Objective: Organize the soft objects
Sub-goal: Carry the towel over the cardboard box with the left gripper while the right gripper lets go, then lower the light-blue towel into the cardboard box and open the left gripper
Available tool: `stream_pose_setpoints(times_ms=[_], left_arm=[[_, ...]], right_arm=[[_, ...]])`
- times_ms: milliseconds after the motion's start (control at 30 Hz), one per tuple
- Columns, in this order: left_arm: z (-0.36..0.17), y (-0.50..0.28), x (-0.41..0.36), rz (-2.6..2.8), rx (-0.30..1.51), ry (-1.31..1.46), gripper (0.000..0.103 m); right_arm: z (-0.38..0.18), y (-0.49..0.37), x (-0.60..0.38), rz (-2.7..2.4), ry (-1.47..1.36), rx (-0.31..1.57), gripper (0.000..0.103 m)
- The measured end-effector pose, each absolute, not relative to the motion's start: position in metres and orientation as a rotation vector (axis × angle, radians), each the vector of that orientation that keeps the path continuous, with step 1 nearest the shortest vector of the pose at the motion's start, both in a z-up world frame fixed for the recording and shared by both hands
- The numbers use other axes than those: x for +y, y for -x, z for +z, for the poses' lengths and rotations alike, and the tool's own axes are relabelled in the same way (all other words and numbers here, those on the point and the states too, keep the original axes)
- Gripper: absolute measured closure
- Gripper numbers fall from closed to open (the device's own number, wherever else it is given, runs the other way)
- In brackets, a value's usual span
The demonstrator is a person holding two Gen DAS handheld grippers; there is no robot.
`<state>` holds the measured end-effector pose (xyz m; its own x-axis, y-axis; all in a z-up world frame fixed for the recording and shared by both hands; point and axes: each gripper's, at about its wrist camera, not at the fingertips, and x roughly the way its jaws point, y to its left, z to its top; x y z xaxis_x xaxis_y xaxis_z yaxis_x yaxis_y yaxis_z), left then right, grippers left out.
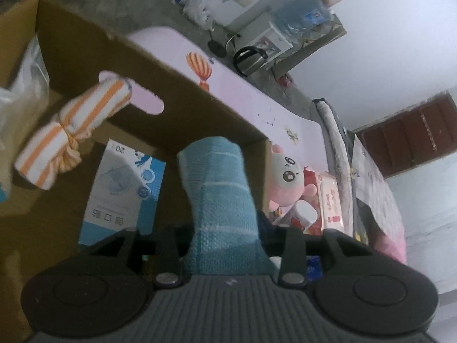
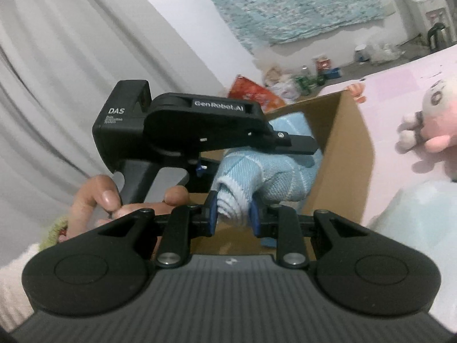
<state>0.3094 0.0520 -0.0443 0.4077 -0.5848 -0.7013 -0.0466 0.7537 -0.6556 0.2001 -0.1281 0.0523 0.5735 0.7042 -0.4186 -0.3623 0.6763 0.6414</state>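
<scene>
A rolled light-blue towel (image 1: 222, 200) is held between both grippers over the open cardboard box (image 1: 171, 97). My left gripper (image 1: 225, 245) is shut on one end of it. My right gripper (image 2: 232, 214) is shut on the other rolled end of the towel (image 2: 265, 177), its blue pads (image 2: 212, 211) pressing its sides. The left gripper's body (image 2: 200, 125) shows in the right wrist view above the towel. Inside the box lie a rolled orange-striped towel (image 1: 71, 131) and a blue-white mask pack (image 1: 122, 191). A pink plush toy (image 1: 285, 180) sits on the table outside the box.
The box (image 2: 342, 154) stands on a pink table (image 1: 248, 94). A plastic bag (image 1: 25, 85) lies in the box's left side. Wet-wipe packs (image 1: 328, 200) lie beside the plush (image 2: 437, 120). A kettle (image 1: 251, 57) and water dispenser stand on the floor behind.
</scene>
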Motion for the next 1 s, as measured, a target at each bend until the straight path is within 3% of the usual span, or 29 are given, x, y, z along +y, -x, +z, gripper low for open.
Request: stream_pose_setpoints(times_ms=[267,567,633,767,1000], left_arm=[[-0.066,-0.324,0.053,-0.309,1.101,0.661,0.069],[-0.079,-0.33,0.053,-0.356,1.079,0.815,0.066],[-0.082,-0.331,0.054,-0.329,1.094,0.822,0.06],[-0.082,-0.329,0.058,-0.296,1.108,0.84,0.033],[-0.066,-0.319,0.071,-0.279,1.071,0.86,0.025]], right_arm=[[0.043,-0.2,-0.135,0.612,-0.487,0.705,0.074],[0.041,-0.175,-0.179,0.589,-0.58,0.686,0.072],[0.038,-0.171,-0.186,0.579,-0.6,0.69,0.072],[0.034,-0.164,-0.196,0.571,-0.613,0.702,0.072],[0.029,-0.163,-0.202,0.563,-0.624,0.697,0.071]])
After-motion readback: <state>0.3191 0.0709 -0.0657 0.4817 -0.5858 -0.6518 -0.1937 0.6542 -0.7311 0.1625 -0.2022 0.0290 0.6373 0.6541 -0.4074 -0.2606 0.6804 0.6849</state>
